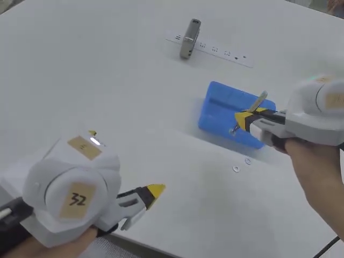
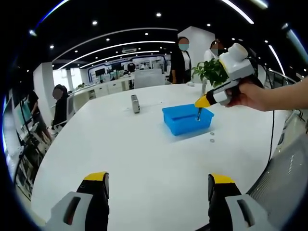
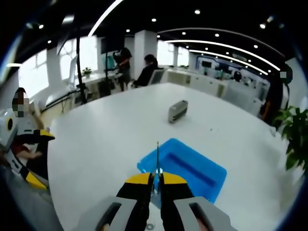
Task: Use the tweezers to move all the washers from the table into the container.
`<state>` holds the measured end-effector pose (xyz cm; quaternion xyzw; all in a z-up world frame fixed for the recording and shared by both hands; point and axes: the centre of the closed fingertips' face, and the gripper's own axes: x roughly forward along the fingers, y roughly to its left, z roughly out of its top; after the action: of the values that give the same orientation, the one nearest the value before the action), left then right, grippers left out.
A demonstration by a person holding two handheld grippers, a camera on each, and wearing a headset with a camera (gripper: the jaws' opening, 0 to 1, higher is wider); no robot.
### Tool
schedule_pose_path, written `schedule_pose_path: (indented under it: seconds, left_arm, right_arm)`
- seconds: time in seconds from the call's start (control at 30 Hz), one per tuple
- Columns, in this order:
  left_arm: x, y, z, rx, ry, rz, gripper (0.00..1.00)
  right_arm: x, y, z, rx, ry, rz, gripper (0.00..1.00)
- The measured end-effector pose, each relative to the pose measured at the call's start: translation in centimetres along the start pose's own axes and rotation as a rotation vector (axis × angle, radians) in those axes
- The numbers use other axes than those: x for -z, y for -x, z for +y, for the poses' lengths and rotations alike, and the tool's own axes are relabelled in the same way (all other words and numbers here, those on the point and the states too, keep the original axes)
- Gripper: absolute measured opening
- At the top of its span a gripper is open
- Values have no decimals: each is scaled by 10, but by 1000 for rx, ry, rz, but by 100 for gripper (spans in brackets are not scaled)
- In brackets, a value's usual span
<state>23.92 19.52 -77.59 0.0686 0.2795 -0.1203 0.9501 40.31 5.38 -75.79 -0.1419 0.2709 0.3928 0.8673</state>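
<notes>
Power strip [image 1: 215, 51] behind bin [image 1: 220, 107], two washers [image 1: 236, 169] just beside it; right gripper [image 3: 157, 179] clenches tweezers [image 1: 260, 100] tips-down into bin, left gripper [image 2: 159, 179] gapes.

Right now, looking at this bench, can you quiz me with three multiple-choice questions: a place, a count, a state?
1. How many washers lie on the table? A none; B two; C five.
2. Where are the tweezers' tips? A at the blue container; B flat on the table; C off the table.
3. The left hand-held gripper is: A open, empty; B shut on a washer; C shut on tweezers.
Answers: B, two small rings lie beside the container; A, the right hand-held gripper points them down into it; A, its jaws stand wide apart.
</notes>
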Motion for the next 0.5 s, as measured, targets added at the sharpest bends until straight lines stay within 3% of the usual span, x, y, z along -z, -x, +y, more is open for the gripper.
schedule_pose_path:
  seconds: [0.23, 0.5]
  left_arm:
    - [1, 0, -1, 2, 0, 5, 86]
    - [3, -1, -2, 6, -5, 17, 86]
  right_arm:
    - [-14, -12, -15, 23, 5, -26, 3]
    - [-11, -30, -30, 55, -12, -27, 3]
